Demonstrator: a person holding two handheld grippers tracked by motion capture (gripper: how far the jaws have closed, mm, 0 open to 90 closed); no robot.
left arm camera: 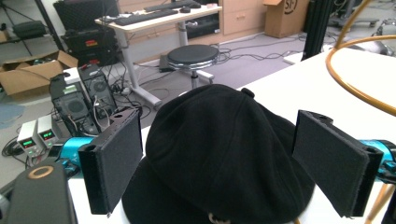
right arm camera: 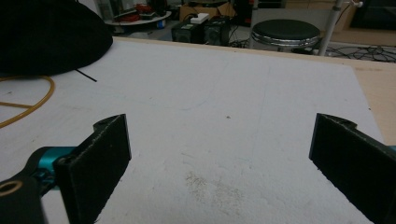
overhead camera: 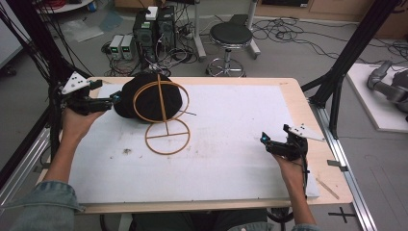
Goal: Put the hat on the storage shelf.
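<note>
A black cap [overhead camera: 144, 98] lies at the back left of the white mat [overhead camera: 231, 125], against the upright ring of a wooden hoop stand [overhead camera: 167, 137]. My left gripper [overhead camera: 114, 98] is open at the cap's left side. In the left gripper view its jaws stand wide on either side of the cap [left arm camera: 219, 140], apart from the cloth, and the stand's hoop [left arm camera: 355, 88] curves at the right. My right gripper [overhead camera: 265, 140] is open near the right side of the mat, with nothing but bare mat [right arm camera: 224, 116] between its jaws. The cap [right arm camera: 46, 37] and hoop [right arm camera: 28, 100] show far to its left.
A black stool [overhead camera: 231, 36] and electronic boxes [overhead camera: 154, 29] with cables stand on the floor beyond the table's far edge. Black frame posts [overhead camera: 346, 57] rise at both sides. A thin wooden stick [overhead camera: 327, 187] lies on the table's bare right strip.
</note>
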